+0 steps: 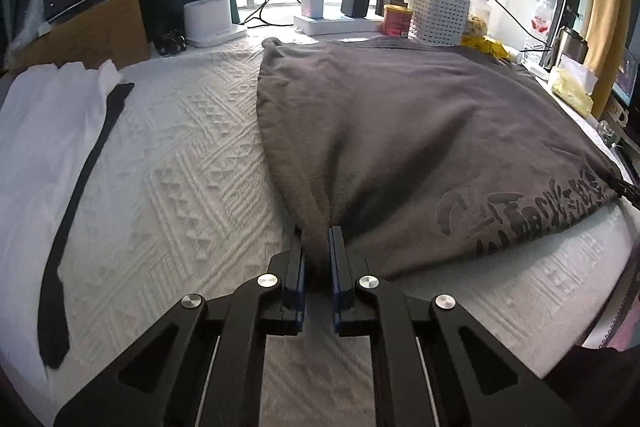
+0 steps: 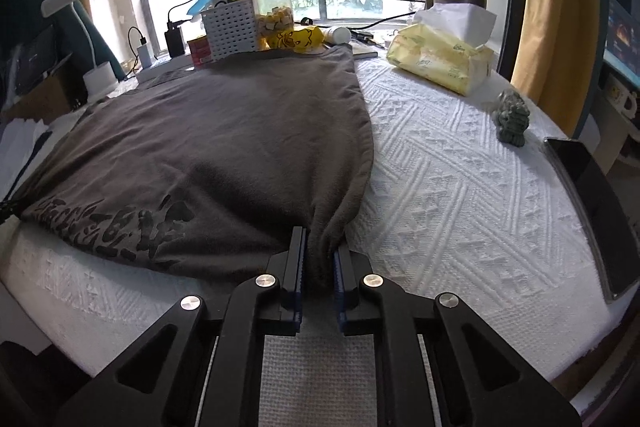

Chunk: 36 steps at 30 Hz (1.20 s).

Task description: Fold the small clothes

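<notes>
- The dark grey cotton T-shirt with a black printed graphic [image 1: 420, 131] lies spread flat on the white textured worktop [image 1: 180, 155], stretching from my two hands away toward the window-side clutter.
- My left hand-held gripper [image 1: 317, 255] is clenched on the shirt's near left corner; the cloth bunches up between its blue pads.
- My right hand-held gripper [image 2: 319, 255] is clamped the same way on the near right corner of the shirt [image 2: 224, 131].
- The printed graphic [image 1: 520, 211] runs along the near edge of the shirt, between my two grips.
- The relation that matters: the whole body of the shirt lies ahead of both grippers, its long axis running away from me, and both hands are equally near it, one at each near corner.
- I judge the next move is lifting the near edge and carrying it forward over the shirt toward the far edge.
- Left of the shirt lies a white folded garment with a black strip [image 1: 60, 131]; right of it, a yellow tissue pack [image 2: 440, 63].
</notes>
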Each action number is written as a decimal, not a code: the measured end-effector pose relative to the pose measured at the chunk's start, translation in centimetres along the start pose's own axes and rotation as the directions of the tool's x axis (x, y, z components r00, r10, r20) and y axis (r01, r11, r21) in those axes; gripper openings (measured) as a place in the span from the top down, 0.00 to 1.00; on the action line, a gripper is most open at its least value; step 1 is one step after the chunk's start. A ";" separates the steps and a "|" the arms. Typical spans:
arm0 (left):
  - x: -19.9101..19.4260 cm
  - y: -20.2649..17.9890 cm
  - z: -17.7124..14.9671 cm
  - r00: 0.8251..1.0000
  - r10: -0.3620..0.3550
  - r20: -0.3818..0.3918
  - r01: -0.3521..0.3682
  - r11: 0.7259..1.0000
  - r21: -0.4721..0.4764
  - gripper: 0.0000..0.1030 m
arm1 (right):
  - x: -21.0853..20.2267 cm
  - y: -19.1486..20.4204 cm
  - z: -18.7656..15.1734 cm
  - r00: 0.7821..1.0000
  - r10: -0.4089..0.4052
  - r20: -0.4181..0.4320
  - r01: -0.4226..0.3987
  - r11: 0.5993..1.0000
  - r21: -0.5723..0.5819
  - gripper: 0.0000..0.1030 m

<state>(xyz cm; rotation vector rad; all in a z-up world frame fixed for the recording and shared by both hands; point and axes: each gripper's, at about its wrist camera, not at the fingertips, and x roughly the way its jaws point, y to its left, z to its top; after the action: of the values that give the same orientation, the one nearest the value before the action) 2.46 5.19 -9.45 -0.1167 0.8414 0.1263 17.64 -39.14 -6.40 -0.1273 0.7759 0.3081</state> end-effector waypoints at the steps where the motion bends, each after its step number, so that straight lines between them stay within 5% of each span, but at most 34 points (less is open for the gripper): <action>1: -0.3 -0.1 -0.2 1.000 -0.003 0.001 0.003 1.000 -0.002 0.92 | -0.1 0.0 0.0 1.000 -0.005 0.000 0.005 1.000 -0.005 0.87; 14: -2.1 -0.7 -2.6 0.999 -0.039 -0.034 0.038 0.999 -0.021 0.92 | -1.7 -0.7 -1.5 1.000 -0.031 0.004 0.031 1.000 -0.004 0.87; 29: -3.3 -0.3 -1.9 1.000 0.006 -0.023 -0.006 1.000 0.005 0.92 | -3.6 -2.8 -1.7 0.997 0.053 0.048 -0.058 0.992 0.111 0.87; 36: -2.4 -0.1 -2.6 0.998 0.016 -0.058 -0.016 1.000 -0.005 0.92 | -3.3 -4.4 -2.5 0.999 -0.030 0.028 0.027 0.992 0.124 0.87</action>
<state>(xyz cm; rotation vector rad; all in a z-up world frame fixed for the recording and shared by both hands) -1.03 4.55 -9.43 -0.1198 0.9002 0.1408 15.21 -44.64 -5.85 -0.0174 0.7610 0.2339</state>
